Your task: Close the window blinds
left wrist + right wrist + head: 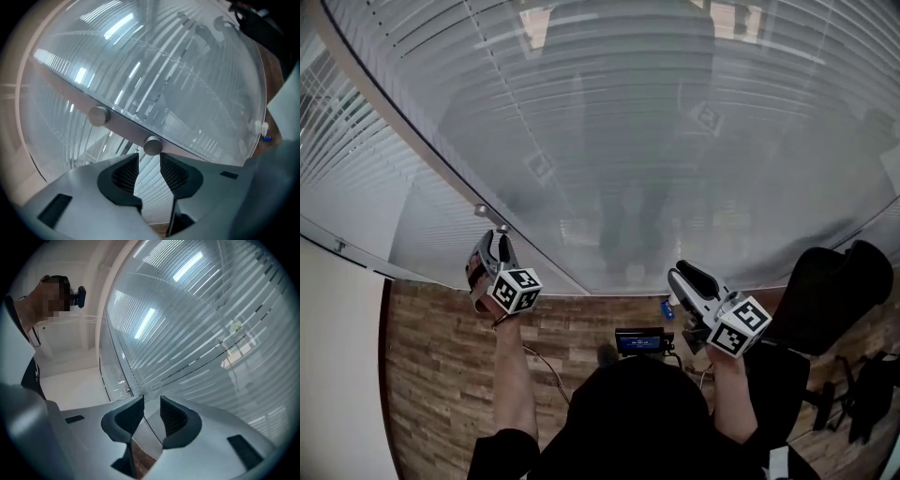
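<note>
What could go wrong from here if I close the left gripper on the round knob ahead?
1. The left gripper is open, with the nearer knob just beyond its tips; closing now may catch only its edge and slip off the smooth metal.
2. A second knob sits close on the same rail, so drift could land on the wrong one.
3. The right gripper, open and empty, points at the glass and might bump it.

A glass pane (656,187) bars the blinds (201,324); two round knobs (152,146) jut from its frame into open air.
</note>
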`<state>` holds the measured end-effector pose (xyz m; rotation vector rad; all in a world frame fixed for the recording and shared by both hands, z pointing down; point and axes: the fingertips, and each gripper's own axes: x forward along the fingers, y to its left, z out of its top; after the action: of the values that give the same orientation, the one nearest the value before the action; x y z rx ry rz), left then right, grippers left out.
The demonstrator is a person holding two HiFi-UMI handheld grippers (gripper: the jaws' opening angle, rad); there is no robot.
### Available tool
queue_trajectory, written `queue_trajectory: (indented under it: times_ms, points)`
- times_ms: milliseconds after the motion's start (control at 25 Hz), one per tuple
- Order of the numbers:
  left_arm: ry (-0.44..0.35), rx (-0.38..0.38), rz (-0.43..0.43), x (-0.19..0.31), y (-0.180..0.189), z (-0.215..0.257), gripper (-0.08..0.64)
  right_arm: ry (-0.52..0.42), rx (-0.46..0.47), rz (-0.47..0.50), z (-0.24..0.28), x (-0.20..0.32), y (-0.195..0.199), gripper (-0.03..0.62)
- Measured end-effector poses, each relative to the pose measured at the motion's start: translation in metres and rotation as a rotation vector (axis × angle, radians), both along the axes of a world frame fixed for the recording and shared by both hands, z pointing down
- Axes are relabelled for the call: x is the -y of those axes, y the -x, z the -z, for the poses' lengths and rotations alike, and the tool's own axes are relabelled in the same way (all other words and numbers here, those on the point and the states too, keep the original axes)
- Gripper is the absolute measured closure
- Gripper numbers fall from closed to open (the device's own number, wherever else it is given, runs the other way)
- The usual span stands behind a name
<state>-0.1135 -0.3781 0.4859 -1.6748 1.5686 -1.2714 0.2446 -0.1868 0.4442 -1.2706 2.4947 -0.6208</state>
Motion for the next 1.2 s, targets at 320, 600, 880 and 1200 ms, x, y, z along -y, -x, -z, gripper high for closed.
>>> queue_trajectory:
  times_ms: [320,600,880,1200]
  points:
    - [0.074,-0.937,0.039,-0.071,-0.03,0.023,0.425,0.004,0.049,0.001,0.006,-0.004,-0.024,0.483]
    - [0.26,-1.24,-0.164,-0.137,-0.081,0.005,0.425,0.025,0.073,-0.004,-0.021,-0.028,-0.023,0.483]
    - [0.353,-1.349,-0.375,-0.165,-0.096,0.021,0.425,0.004,0.039,-0.076,-0.013,-0.054,0.004,0.483]
    - [0.461,-1.373,-0.554,-0.222,-0.065,0.017,0.425,0.057,-0.011,-0.158,-0.018,-0.122,0.072,0.483]
